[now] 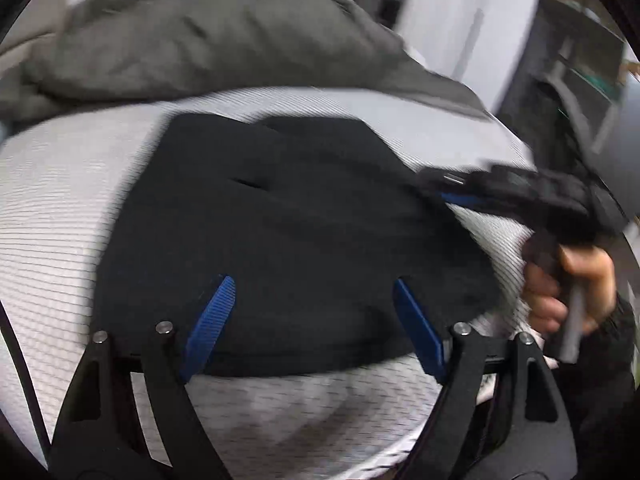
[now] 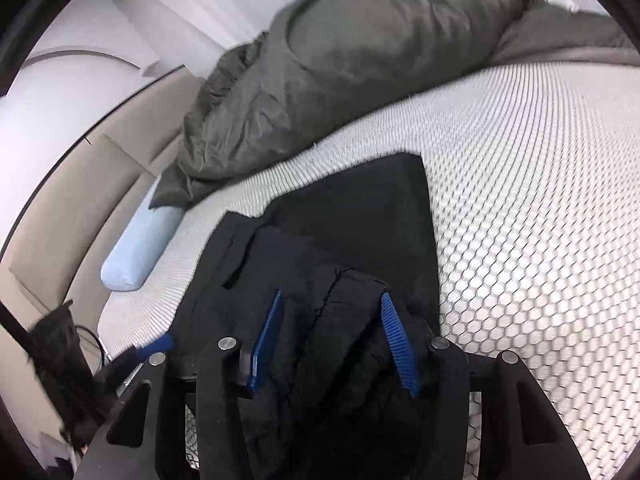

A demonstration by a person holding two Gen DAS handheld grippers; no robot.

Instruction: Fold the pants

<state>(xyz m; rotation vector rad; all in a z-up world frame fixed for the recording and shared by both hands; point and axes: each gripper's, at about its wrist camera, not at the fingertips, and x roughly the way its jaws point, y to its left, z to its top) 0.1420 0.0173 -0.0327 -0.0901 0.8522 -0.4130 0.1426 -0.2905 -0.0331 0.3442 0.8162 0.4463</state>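
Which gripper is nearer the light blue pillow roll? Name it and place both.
Left. In the right wrist view the left gripper shows at the lower left, on the pillow roll side of the black pants. The right gripper straddles a bunched pants edge, farther away.

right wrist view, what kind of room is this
Most likely a bedroom: the black pants lie on a bed's white mesh mattress cover, a rumpled grey-green duvet is heaped at the far side, and a pale blue bolster pillow rests by the padded beige surround.
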